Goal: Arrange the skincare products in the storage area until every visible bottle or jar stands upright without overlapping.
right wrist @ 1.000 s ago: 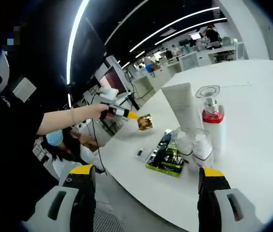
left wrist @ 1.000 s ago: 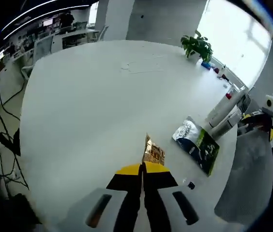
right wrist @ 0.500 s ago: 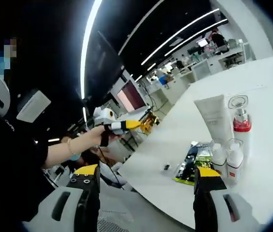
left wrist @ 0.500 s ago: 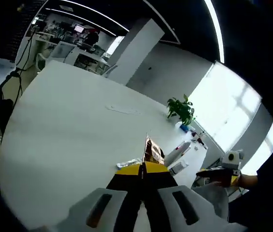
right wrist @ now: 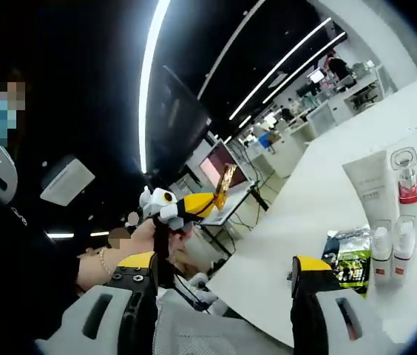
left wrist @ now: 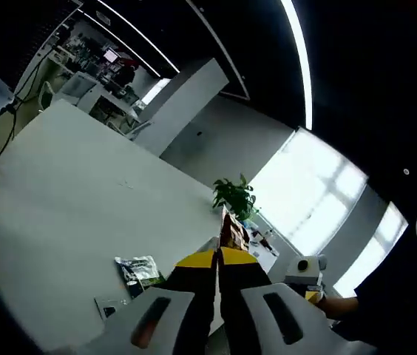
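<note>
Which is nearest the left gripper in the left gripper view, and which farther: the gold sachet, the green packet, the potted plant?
1. Gold sachet: pinched between the jaws of the left gripper.
2. Green packet: flat on the white table, left of the jaws.
3. Potted plant: at the table's far edge, by the window.

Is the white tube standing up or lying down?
Standing up: the white tube rises from the table, beside the red-collared pump bottle.

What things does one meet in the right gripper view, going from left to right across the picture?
Left gripper with its gold sachet → green-and-black pouch → white tube → red-collared pump bottle.
</note>
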